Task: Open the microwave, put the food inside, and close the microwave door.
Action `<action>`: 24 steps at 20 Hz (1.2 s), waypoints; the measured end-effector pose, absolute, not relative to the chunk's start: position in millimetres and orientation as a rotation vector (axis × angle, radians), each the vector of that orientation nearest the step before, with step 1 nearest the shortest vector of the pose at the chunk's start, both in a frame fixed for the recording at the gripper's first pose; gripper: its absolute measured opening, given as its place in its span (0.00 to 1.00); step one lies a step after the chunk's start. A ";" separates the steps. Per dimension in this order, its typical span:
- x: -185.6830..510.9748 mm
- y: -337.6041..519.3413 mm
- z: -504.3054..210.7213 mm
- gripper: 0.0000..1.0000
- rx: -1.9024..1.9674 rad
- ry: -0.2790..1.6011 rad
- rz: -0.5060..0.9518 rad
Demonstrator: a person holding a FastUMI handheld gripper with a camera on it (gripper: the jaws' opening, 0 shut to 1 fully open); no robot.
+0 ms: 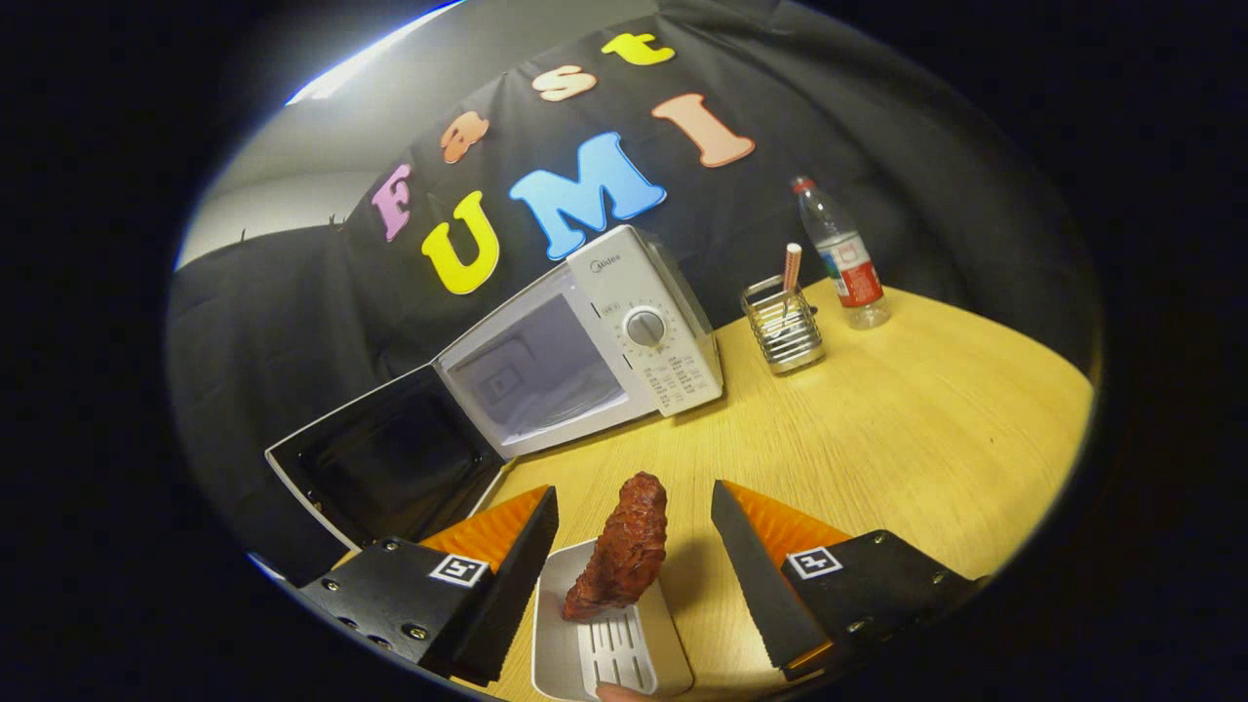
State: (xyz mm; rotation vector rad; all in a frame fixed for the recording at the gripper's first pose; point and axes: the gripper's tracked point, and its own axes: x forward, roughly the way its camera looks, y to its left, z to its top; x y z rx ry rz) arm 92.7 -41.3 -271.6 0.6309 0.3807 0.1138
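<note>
White boxy microwave (585, 341) door already open; tongs (634, 556) spread wide around the reddish-brown meat piece (624, 551) on its white rectangular tray (561, 643), nearer than the microwave; closing on it seems next.

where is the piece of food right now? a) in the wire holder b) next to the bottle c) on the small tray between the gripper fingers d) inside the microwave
c: the food rests on the small tray between the open hand-held gripper fingers, ahead of the open microwave.
</note>
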 end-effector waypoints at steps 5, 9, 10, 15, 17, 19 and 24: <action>99.0 -31.4 -281.5 0.85 0.803 0.410 0.179; 104.6 -31.9 -279.8 0.20 0.858 0.405 0.174; 105.5 -32.9 -277.7 0.14 0.867 0.405 0.164; 105.5 -30.5 -260.1 0.14 0.910 0.400 0.160; 108.5 -33.7 -254.0 0.14 0.838 0.387 0.148; 107.5 -32.1 -249.8 0.14 0.776 0.393 0.136; 120.4 -15.4 -206.0 0.14 0.705 0.330 0.141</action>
